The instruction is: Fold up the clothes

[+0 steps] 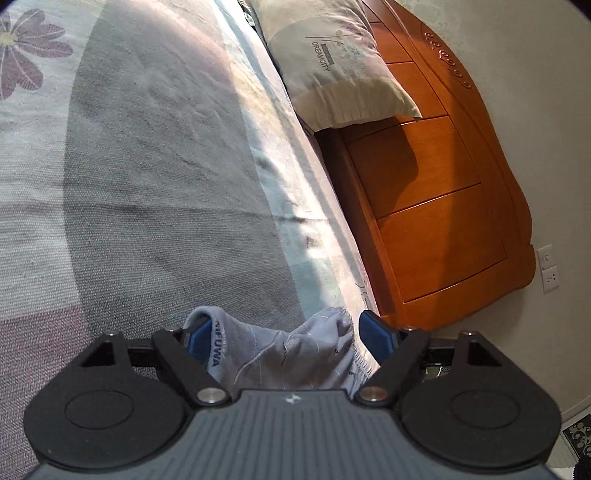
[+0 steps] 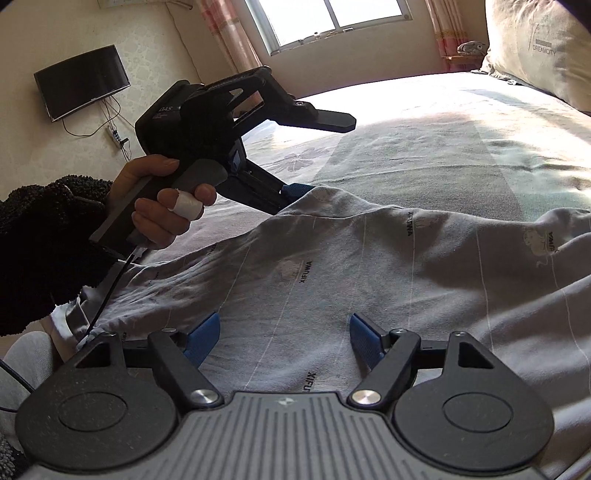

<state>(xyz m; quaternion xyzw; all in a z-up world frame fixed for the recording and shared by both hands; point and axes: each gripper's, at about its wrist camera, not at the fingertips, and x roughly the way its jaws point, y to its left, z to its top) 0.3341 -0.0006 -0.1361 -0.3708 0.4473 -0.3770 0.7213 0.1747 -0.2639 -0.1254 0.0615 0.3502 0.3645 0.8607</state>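
Left gripper (image 1: 284, 338) jaws spread, grey garment (image 2: 332, 258) between; right gripper (image 2: 282, 338) jaws spread above it.

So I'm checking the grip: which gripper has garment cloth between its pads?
The left gripper: bunched grey garment sits between its open pads; the right gripper only hovers above it.

Left tool (image 1: 286, 341) jaws apart, right tool (image 2: 284, 341) jaws apart

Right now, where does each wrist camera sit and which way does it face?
Left wrist: on the left gripper, facing along the bed to the pillow and headboard; gripper open, garment bunched between.
Right wrist: on the right gripper, open over the garment, facing the window; left hand shows.
Shared: garment, bed, pillow.
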